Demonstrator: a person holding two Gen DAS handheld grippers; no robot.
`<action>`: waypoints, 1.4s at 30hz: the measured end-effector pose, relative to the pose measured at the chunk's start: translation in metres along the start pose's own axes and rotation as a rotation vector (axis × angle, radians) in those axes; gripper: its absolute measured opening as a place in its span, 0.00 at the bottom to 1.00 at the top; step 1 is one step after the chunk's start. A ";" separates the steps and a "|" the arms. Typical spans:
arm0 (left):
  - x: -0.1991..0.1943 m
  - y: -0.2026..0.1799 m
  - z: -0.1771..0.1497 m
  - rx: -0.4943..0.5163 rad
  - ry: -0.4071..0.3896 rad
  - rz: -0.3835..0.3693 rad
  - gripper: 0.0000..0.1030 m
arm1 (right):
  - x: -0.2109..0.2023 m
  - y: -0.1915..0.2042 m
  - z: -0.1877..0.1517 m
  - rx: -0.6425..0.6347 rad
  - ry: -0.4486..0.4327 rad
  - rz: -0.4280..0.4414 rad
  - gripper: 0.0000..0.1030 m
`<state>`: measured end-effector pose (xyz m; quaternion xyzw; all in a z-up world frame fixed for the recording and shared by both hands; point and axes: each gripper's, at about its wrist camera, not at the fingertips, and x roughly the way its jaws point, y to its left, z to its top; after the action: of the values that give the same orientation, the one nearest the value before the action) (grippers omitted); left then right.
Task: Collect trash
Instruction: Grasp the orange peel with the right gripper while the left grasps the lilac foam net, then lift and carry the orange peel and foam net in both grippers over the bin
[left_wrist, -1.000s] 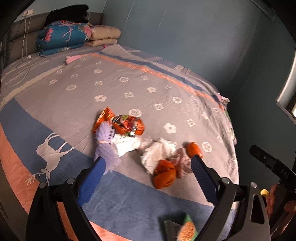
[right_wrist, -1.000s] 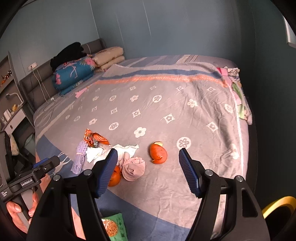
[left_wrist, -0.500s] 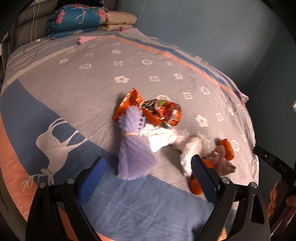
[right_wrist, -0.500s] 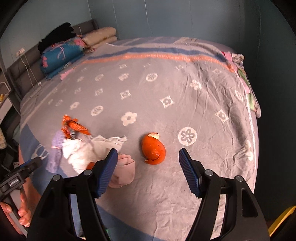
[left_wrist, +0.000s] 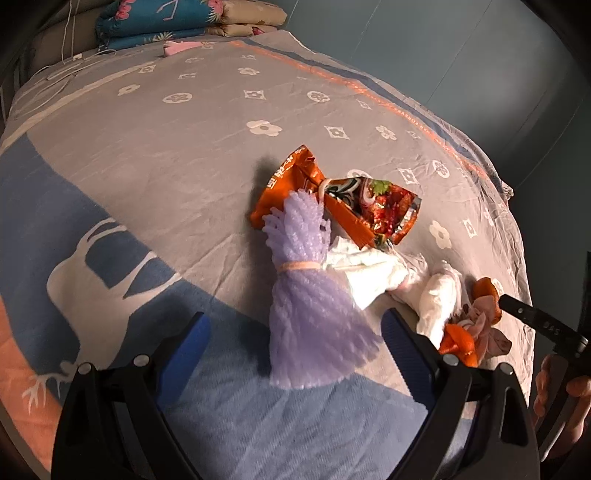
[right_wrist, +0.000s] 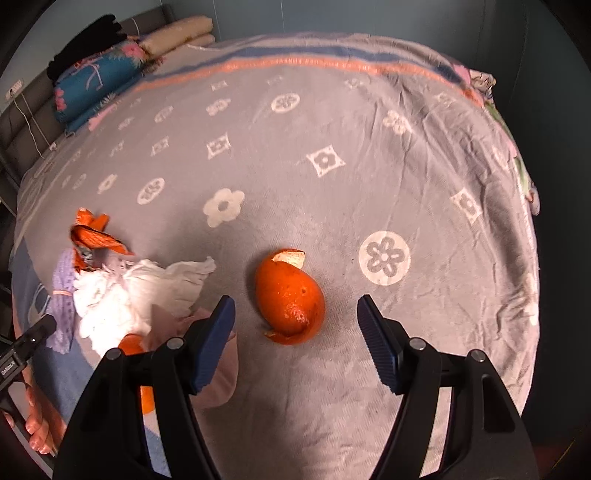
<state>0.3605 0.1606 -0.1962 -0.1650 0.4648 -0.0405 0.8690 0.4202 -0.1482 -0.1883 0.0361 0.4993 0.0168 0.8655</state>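
Observation:
Trash lies on the bed. A purple foam net (left_wrist: 310, 295) tied with a rubber band lies between the fingers of my open left gripper (left_wrist: 295, 332), just beyond the tips. Behind it are an orange snack wrapper (left_wrist: 354, 206), crumpled white tissues (left_wrist: 373, 273), a pink tissue (left_wrist: 487, 328) and orange peel (left_wrist: 458, 339). My right gripper (right_wrist: 295, 321) is open, with an orange peel piece (right_wrist: 288, 295) between its fingers. To its left in the right wrist view are white tissues (right_wrist: 140, 291), the wrapper (right_wrist: 92, 240) and the net (right_wrist: 62, 295).
The bed has a grey patterned blanket (right_wrist: 332, 129) with a blue band and a white deer (left_wrist: 88, 266). Folded bedding and pillows (left_wrist: 177, 18) lie at the head. The bed's right edge (right_wrist: 524, 221) drops off near the wall.
Both grippers have moved forward and down toward the bed. The purple net now lies between my left fingers and the orange peel between my right fingers. Both stay open.

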 end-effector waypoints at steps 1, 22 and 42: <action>0.001 -0.001 0.001 0.003 0.001 -0.001 0.87 | 0.003 0.001 0.001 -0.001 0.007 -0.001 0.64; 0.027 -0.021 0.004 0.111 0.025 0.063 0.43 | 0.049 0.019 0.008 -0.096 0.061 -0.092 0.37; -0.021 -0.011 0.000 0.081 -0.032 0.060 0.27 | 0.017 0.036 -0.010 -0.117 0.046 -0.085 0.30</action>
<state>0.3499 0.1549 -0.1759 -0.1160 0.4534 -0.0304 0.8832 0.4203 -0.1106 -0.2047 -0.0360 0.5185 0.0101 0.8543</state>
